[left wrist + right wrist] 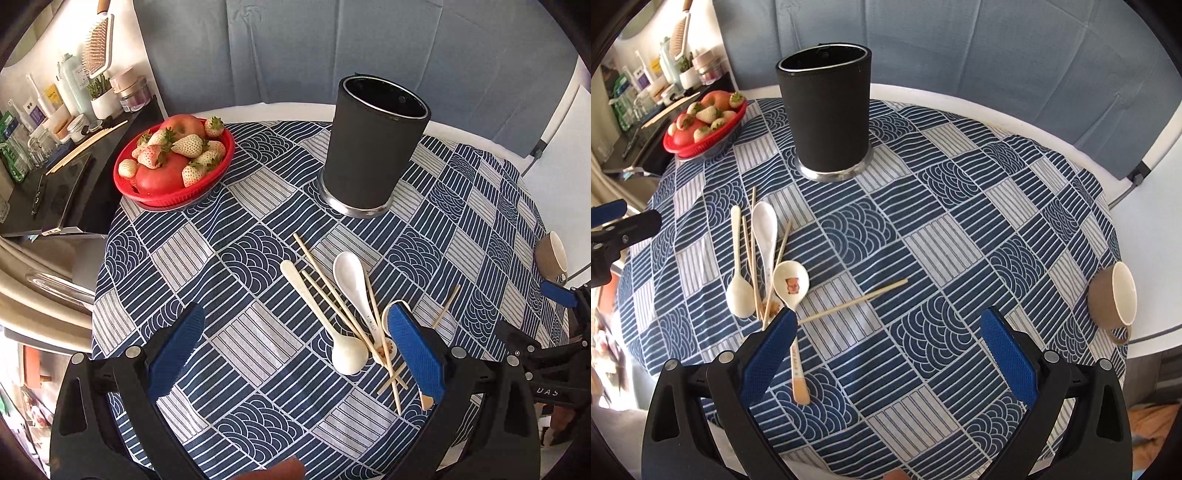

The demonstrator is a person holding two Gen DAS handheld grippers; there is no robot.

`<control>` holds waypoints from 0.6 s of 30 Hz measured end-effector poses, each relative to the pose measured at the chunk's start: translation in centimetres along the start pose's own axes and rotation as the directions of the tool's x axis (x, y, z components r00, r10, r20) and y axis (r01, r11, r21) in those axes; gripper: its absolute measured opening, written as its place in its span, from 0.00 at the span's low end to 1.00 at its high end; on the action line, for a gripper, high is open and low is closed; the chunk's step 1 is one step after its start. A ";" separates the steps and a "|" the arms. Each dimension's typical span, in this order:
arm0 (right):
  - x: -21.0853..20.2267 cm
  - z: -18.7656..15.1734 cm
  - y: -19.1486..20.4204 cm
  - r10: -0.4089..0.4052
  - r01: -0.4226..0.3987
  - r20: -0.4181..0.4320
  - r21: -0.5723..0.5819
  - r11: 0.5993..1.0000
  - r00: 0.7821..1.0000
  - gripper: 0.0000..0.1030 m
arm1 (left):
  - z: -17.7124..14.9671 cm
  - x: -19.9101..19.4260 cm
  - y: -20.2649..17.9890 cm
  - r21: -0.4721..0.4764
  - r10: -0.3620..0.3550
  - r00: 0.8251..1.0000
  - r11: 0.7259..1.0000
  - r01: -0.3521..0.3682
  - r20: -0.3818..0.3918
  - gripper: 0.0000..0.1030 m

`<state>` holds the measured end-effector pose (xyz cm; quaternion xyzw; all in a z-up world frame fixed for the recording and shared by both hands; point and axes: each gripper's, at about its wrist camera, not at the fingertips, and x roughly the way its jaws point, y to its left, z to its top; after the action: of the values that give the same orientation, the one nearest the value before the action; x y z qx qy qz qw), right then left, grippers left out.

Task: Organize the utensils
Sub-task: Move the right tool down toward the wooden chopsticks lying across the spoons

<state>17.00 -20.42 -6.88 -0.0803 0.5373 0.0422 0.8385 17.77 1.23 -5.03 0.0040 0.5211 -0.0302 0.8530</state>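
A tall black holder [373, 144] [829, 110] stands empty at the back of the round table. In front of it lie a cream spoon [325, 325] [738, 273], a white ceramic spoon [354, 284] [765, 230], a spoon with a small picture [792, 291] and several wooden chopsticks [332, 295] [853, 301] in a loose pile. My left gripper [295, 325] is open, just left of the pile, its right finger covering the picture spoon. My right gripper [888, 326] is open, to the right of the pile, with one chopstick reaching between its fingers.
A red basket [173, 158] [705, 127] of strawberries and apples sits at the back left. A brown cup [1113, 299] [552, 254] lies on its side at the table's right edge. A black shelf [55, 184] with bottles stands beyond the left edge. A blue patterned cloth [960, 236] covers the table.
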 end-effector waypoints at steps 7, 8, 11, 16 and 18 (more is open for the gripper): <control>2.0 0.7 -0.9 0.015 -0.012 -0.055 0.055 0.998 0.998 0.92 | 1.3 3.0 -0.2 0.045 0.009 0.998 0.999 -0.007 -0.057 0.94; 2.3 0.7 -1.0 0.019 -0.015 -0.064 0.065 0.998 0.998 0.92 | 1.5 3.5 -0.2 0.052 0.011 0.998 0.999 -0.007 -0.068 0.94; 3.3 0.9 -1.3 0.028 -0.020 -0.091 0.087 0.996 0.995 0.92 | 1.9 5.0 -0.1 0.050 0.002 0.995 0.999 0.003 -0.103 0.94; 4.8 1.2 -1.5 0.016 -0.002 -0.124 0.106 0.994 0.992 0.92 | 2.6 7.1 0.1 0.045 0.000 0.990 0.999 0.006 -0.141 0.94; 5.5 1.3 -1.5 0.017 -0.002 -0.138 0.110 0.994 0.990 0.92 | 2.9 7.9 0.2 0.033 -0.014 0.987 0.999 0.020 -0.163 0.94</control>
<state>20.66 -21.76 -11.18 -0.0343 0.5961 0.0111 0.8021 23.99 0.98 -10.76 0.0167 0.5883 -0.0460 0.8071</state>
